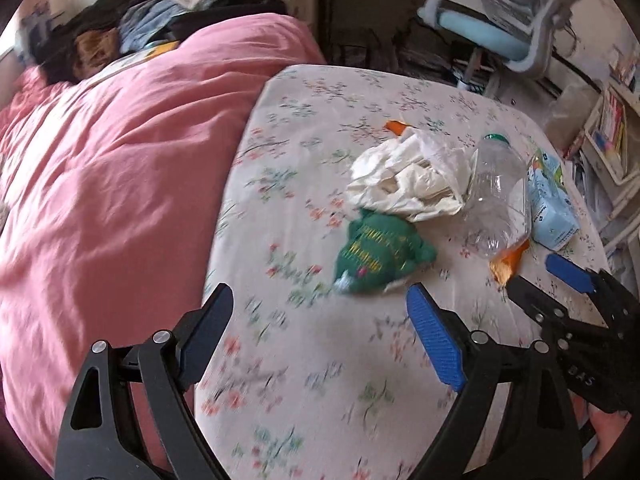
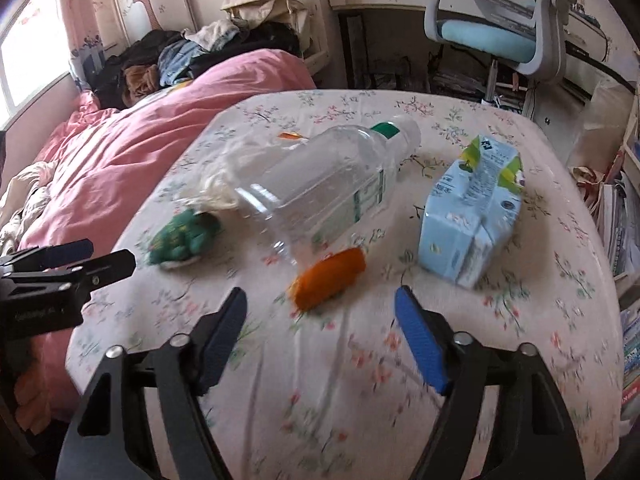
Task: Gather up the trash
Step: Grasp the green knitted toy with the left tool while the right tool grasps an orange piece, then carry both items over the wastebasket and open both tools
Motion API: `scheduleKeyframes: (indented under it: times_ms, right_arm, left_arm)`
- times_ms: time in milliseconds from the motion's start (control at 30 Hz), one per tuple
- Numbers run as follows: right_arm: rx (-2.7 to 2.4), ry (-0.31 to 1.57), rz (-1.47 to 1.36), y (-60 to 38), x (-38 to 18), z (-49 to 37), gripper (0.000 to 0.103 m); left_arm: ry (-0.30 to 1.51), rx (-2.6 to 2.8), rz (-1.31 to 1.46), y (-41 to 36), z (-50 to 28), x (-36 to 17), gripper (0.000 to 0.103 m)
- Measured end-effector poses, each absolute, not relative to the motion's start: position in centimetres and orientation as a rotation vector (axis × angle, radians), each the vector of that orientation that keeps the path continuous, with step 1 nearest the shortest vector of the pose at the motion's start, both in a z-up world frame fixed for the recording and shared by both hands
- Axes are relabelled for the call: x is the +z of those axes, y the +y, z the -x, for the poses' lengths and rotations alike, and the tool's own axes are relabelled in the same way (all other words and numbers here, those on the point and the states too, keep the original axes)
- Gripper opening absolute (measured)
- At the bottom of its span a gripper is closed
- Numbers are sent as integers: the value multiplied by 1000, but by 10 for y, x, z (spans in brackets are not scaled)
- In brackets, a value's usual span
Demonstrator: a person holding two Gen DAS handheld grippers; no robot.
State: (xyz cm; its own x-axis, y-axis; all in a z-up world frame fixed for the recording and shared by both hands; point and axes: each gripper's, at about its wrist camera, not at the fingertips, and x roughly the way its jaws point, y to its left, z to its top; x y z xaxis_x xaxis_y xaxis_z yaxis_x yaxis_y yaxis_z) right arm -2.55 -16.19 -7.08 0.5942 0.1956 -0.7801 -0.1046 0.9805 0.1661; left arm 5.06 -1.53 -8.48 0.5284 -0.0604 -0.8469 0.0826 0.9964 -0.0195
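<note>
Trash lies on the floral bedsheet (image 2: pixel 360 360): a clear plastic bottle (image 2: pixel 320 188) (image 1: pixel 496 196) on its side, a light-blue carton (image 2: pixel 472 216) (image 1: pixel 552 204), an orange wrapper (image 2: pixel 340 268) (image 1: pixel 510 260), a green wrapper (image 2: pixel 184 236) (image 1: pixel 376 256) and a crumpled white bag (image 1: pixel 404 180). My right gripper (image 2: pixel 320 294) (image 1: pixel 534 272) is open just short of the orange wrapper, gripping nothing. My left gripper (image 1: pixel 319 290) (image 2: pixel 111 252) is open close before the green wrapper, holding nothing.
A pink duvet (image 1: pixel 120 180) covers the bed's left side, with piled clothes (image 2: pixel 188 56) behind it. A small orange scrap (image 1: pixel 396 126) lies beyond the bag. A blue desk chair (image 2: pixel 492 36) stands past the bed's far edge, and shelves of books (image 2: pixel 624 240) stand at the right.
</note>
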Motion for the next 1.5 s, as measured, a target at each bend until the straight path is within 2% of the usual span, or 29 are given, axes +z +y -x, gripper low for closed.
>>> scheduleKeyframes:
  times_ms: [100,167,233,267,367,400,600,633,1200,1500]
  right_arm:
    - [185,941,-113,-162,-77,20,51]
    - [192,938,-98,-160,-77,20,47]
    - [207,939,-85,-158,-76,20,38]
    - [210,940,-83,-158,-76,19,38]
    - [225,945,-87,-158,-75,22,36]
    - [230,948,-89,-159,-76,21,36]
    - [268,958,-118,-156,-70,35,34]
    - [278,957,-126,-155,-68,40,34]
    - [330,921,-179,-145,-52,116,34]
    - [331,954,-165,-135,-59,154,34]
  left_arm:
    - [1018,-104,-47,-26,-65,-91,85]
    - [1031,-113,-56,-31,-75,-95,85]
    - [1042,-124,-56,-36,-83,-100,85]
    - [1048,-132,-57,-38,-85,-102,85]
    - [1084,-182,-65,-46,-89,-107,62]
    - [1097,-203,-60,-47,-89,-109,44]
    - [1098,-245,-34,-43,-72,-101,32]
    - [1099,-249,-21,-40,-69,-99,27]
    - [1005,-267,61,-14,34,-69,27]
    - [988,-280,95,-2,57,-64,27]
